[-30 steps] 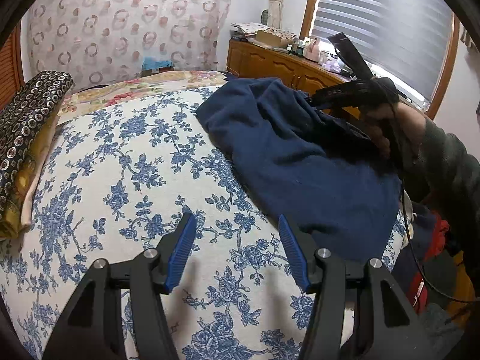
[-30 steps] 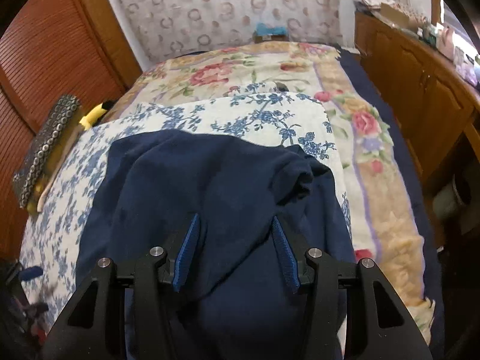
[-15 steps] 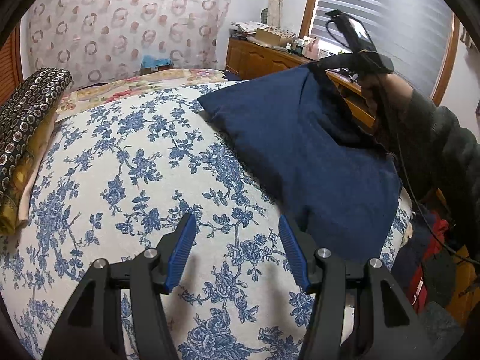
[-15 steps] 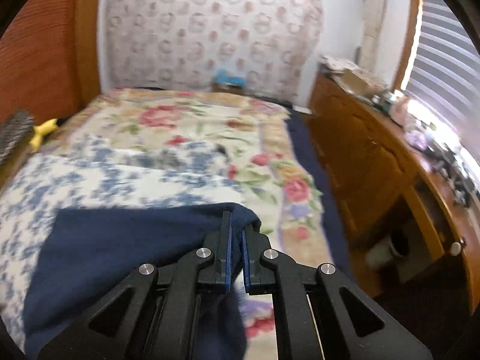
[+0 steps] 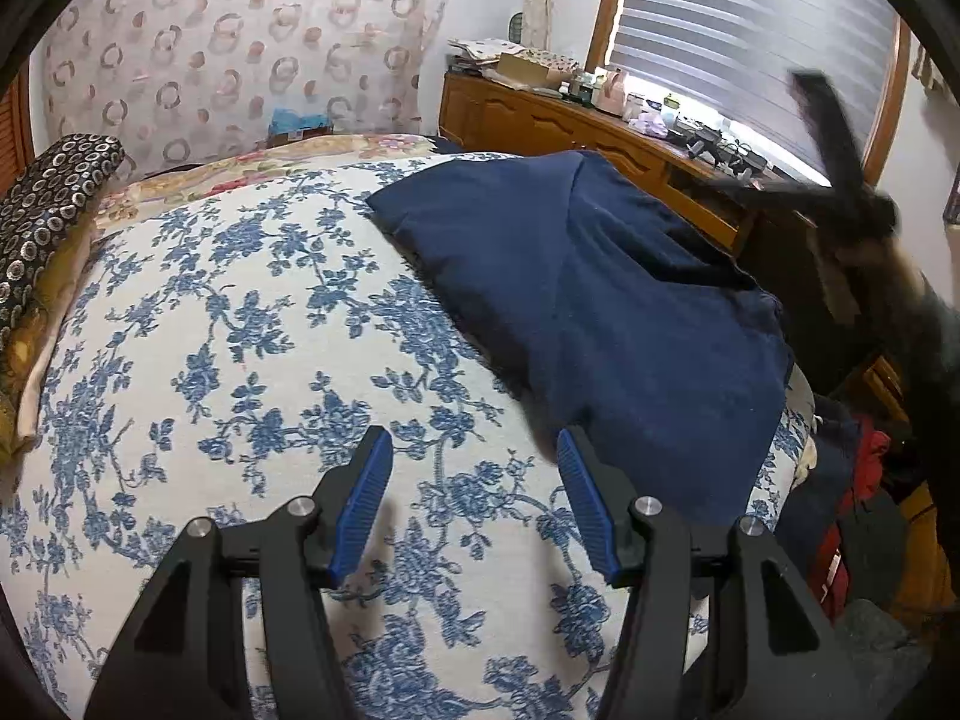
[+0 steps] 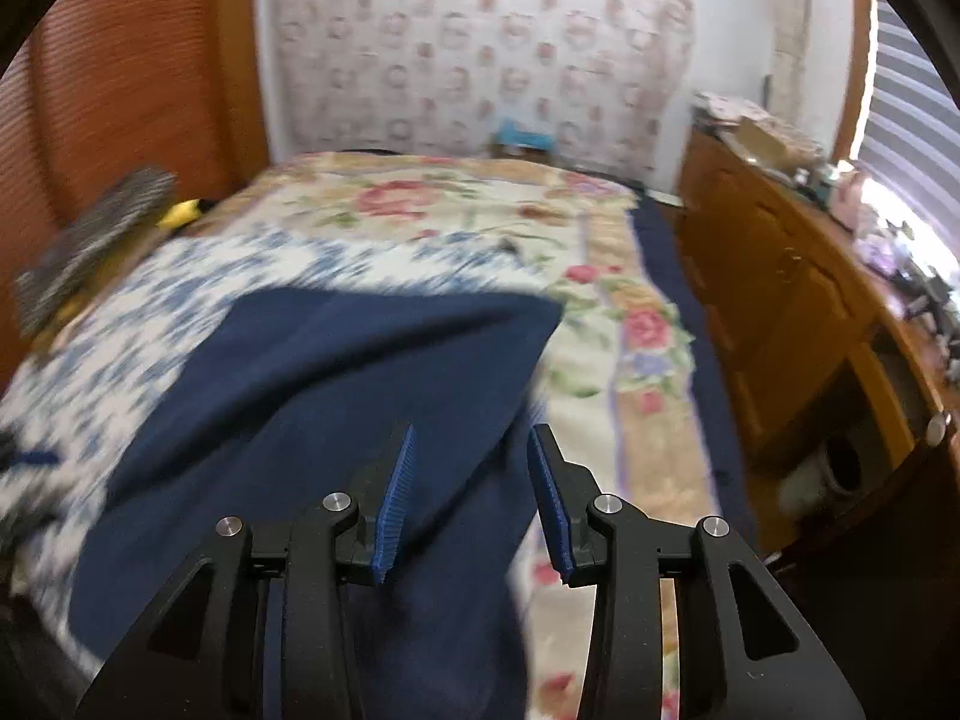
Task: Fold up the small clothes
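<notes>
A navy blue garment (image 5: 600,312) lies on the blue-flowered bedspread (image 5: 240,360), on the right half of the bed; it also fills the lower left of the right wrist view (image 6: 336,396). My left gripper (image 5: 474,498) is open and empty, low over the bedspread just left of the garment's near edge. My right gripper (image 6: 471,492) is open and empty, above the garment's right edge. In the left wrist view the right gripper (image 5: 840,180) is a blur, raised beyond the garment.
A dark patterned cushion (image 5: 48,210) lies along the bed's left side. A wooden dresser (image 5: 570,126) with clutter stands right of the bed under the window. A pile of clothes (image 5: 852,492) sits off the bed's right corner.
My right gripper has opened and let go of the garment's corner, and has pulled up and away. The garment has dropped flat on the bed. My left gripper has not moved.
</notes>
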A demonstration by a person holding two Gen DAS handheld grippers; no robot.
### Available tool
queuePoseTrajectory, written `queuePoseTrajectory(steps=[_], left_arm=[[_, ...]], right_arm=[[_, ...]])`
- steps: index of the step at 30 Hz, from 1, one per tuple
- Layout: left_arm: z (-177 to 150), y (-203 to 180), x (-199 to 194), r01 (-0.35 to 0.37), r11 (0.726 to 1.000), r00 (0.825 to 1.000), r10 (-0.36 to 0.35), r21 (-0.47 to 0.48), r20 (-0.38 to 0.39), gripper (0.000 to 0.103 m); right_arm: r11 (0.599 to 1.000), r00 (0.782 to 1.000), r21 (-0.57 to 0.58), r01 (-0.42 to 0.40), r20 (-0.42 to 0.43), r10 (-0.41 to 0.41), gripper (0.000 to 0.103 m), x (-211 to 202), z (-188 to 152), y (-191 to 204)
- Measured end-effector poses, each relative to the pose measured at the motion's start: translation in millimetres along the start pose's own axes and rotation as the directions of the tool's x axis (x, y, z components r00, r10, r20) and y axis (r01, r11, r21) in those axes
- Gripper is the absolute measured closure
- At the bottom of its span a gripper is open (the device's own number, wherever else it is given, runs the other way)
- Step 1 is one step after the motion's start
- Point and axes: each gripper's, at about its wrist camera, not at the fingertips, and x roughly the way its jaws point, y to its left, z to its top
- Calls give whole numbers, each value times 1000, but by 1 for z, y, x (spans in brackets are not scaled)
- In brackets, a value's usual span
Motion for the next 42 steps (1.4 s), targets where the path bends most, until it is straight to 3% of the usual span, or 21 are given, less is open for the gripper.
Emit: queuePoseTrajectory(steps=[6,13,14,16,19,21,27,32,36,42], left_arm=[[1,-12,4,7,1000,1000,-7,24,-11,46],[1,-28,8,21,998,999,-20,58,-30,46],[0,-30,8,25,998,999,-23,62,-32,46],[-1,-33,9,29,997,999,-26,69,-40,46],[-3,-38,9,32,996,999,-28,83,-47,46],[-3,-40,7,34,996,998,-30,88,-47,46],[-7,-46,10,50,993,997,-43,103,-69,46],[-11,-47,14,62,994,995,-54,91,-88,46],[-14,-49,13,62,994,994,-53,94,-94,46],[-18,-54,14,65,993,993,-55,101,-101,46]], right_arm=[[998,999,38,-40,-33,42,65,-21,-69,7],[993,998,117,-28,-48,34,66,-22,-103,-2],[992,998,122,-38,-43,43,71,-24,-102,-3],[988,995,126,-86,-30,90,95,-28,-104,-2],[991,996,106,-86,-3,87,100,-41,-108,0],[995,1000,100,-24,1,24,103,-53,-109,0],[989,999,135,51,7,-53,103,-73,-130,-15],[982,999,189,9,37,-17,103,-69,-140,-20],[982,997,185,-27,76,14,72,-68,-133,-11],[982,998,181,-54,34,48,70,-47,-131,-6]])
